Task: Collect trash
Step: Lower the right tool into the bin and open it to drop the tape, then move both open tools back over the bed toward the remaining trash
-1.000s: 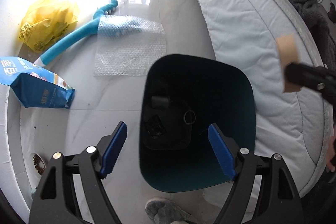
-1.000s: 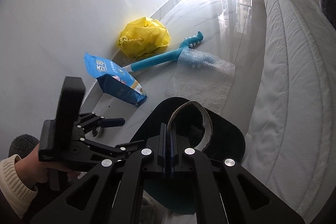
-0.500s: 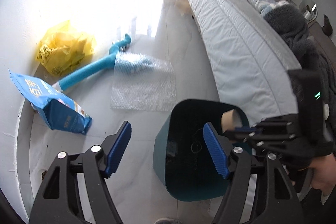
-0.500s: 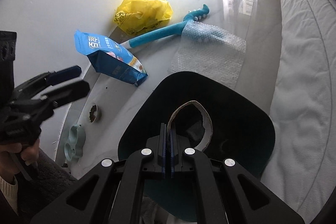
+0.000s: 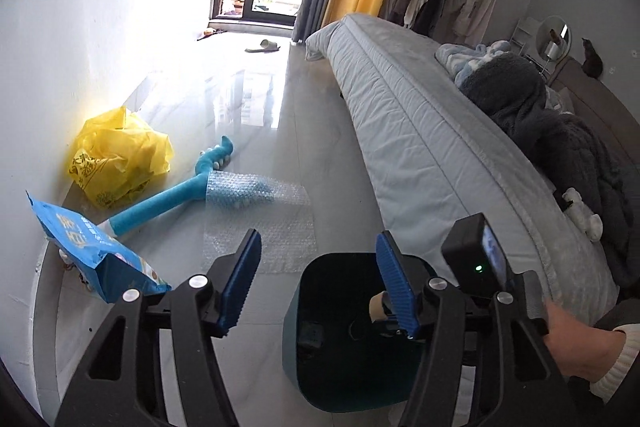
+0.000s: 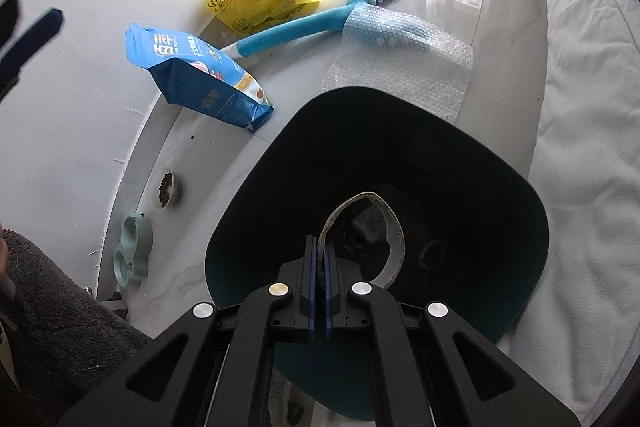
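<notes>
A dark teal trash bin stands on the floor beside the bed; it also shows in the left wrist view. My right gripper is shut on a cardboard tape ring and holds it over the bin's mouth, above dark items inside. My left gripper is open and empty, raised above the floor left of the bin. On the floor lie a bubble wrap sheet, a blue bag and a yellow plastic bag.
A blue plush toy lies partly under the bubble wrap. The bed runs along the right, the wall along the left. Pet bowls and a kibble dish sit by the wall. A slipper lies near the door.
My left gripper has risen and tilted up, now looking down the room. My right gripper has moved over the bin and lowered the tape ring into its mouth.
</notes>
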